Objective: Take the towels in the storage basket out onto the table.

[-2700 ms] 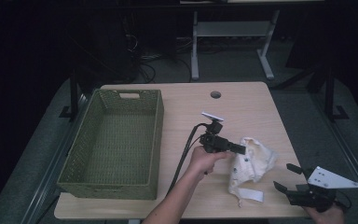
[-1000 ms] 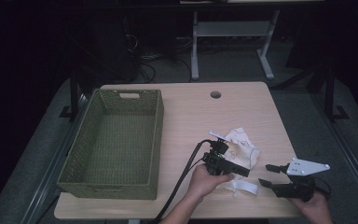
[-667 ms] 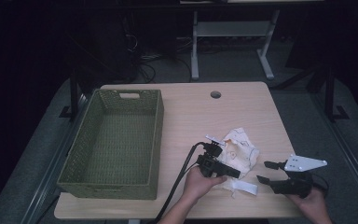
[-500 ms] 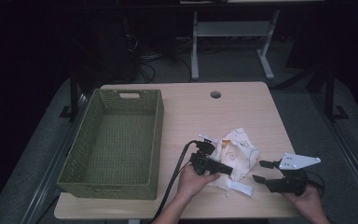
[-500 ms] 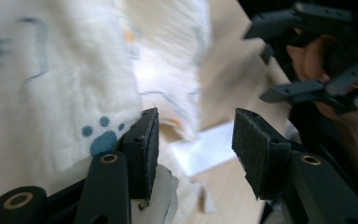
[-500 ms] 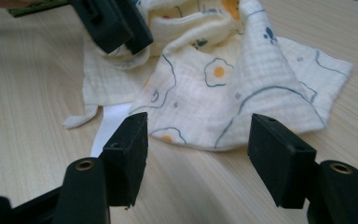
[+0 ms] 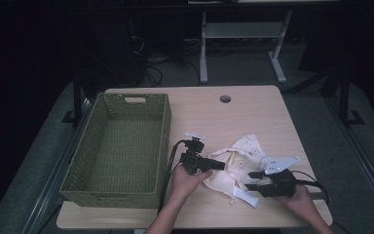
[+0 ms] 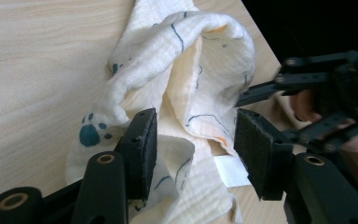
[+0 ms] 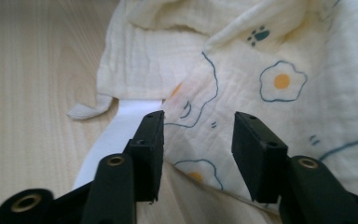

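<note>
At the left of the table [image 7: 272, 117] stands a green woven basket [image 7: 119, 146], open and with nothing in it. Right of it, near the front edge, lies a crumpled cream cloth [image 7: 233, 165] printed with fried eggs and paw marks, a white label [image 7: 247, 197] sticking out of its near side.

The left gripper [image 7: 219, 165] is at the cloth's left edge. In the left gripper view its jaws have just been opening; they stand apart, with folds of cloth [image 8: 182, 93] between and under them, and neither pad presses on it. The right gripper [image 7: 254, 181] comes at the cloth's near right corner. Its jaws have just been closing, yet in the right gripper view a gap shows between the pads, with the cloth's hem [image 9: 200, 154] lying under it, not pinched.

The step in hand looks like picking the cloth up at two points. Next, each gripper likely needs to push its pads over an edge and close; the thin, loose fabric may slip out or bunch.

The table is pale wood with a round cable hole [image 7: 225, 99] at the far side. The room beyond is dark; a white desk frame [image 7: 243, 34] and cables [image 7: 146, 48] stand on the grey floor.
</note>
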Motion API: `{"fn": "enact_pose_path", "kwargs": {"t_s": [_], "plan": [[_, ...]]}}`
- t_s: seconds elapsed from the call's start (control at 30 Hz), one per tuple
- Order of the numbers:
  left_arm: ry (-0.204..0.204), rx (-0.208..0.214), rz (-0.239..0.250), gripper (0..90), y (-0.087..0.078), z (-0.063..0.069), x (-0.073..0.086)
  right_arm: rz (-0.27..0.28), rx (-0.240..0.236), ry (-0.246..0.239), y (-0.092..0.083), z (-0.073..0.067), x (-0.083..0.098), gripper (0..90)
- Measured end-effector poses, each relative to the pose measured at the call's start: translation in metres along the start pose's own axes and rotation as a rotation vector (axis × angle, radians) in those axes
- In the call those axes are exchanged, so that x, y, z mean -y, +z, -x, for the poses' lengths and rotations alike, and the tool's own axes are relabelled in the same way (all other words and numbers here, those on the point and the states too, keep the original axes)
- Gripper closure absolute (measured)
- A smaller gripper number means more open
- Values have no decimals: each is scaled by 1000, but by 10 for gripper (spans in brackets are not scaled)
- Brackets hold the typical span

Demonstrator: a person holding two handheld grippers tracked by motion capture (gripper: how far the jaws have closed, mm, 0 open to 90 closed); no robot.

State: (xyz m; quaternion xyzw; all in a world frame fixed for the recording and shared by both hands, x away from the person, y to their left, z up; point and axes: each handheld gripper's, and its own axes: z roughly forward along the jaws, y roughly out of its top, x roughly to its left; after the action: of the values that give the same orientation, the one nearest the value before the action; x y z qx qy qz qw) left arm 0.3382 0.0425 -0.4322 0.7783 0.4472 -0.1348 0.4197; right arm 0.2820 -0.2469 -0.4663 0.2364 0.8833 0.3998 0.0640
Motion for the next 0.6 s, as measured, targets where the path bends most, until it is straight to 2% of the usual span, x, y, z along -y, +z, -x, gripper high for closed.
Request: {"fn": "enact_pose_path", "kwargs": {"t_s": [0.1, 0.33, 0.47, 0.53, 0.6], "plan": [[1, 2, 8, 481, -2, 0, 2, -37, 15, -9, 7, 1, 1, 615], [7, -40, -5, 456, -1, -4, 5, -45, 7, -11, 5, 3, 1, 857], [24, -90, -18, 458, 2, -6, 8, -64, 19, -11, 1, 4, 2, 873], [30, -110, -30, 492, 4, -8, 10, -62, 23, -10, -2, 5, 5, 873], [46, -146, -43, 573, 7, -10, 11, -57, 19, 5, -6, 6, 10, 873]]}}
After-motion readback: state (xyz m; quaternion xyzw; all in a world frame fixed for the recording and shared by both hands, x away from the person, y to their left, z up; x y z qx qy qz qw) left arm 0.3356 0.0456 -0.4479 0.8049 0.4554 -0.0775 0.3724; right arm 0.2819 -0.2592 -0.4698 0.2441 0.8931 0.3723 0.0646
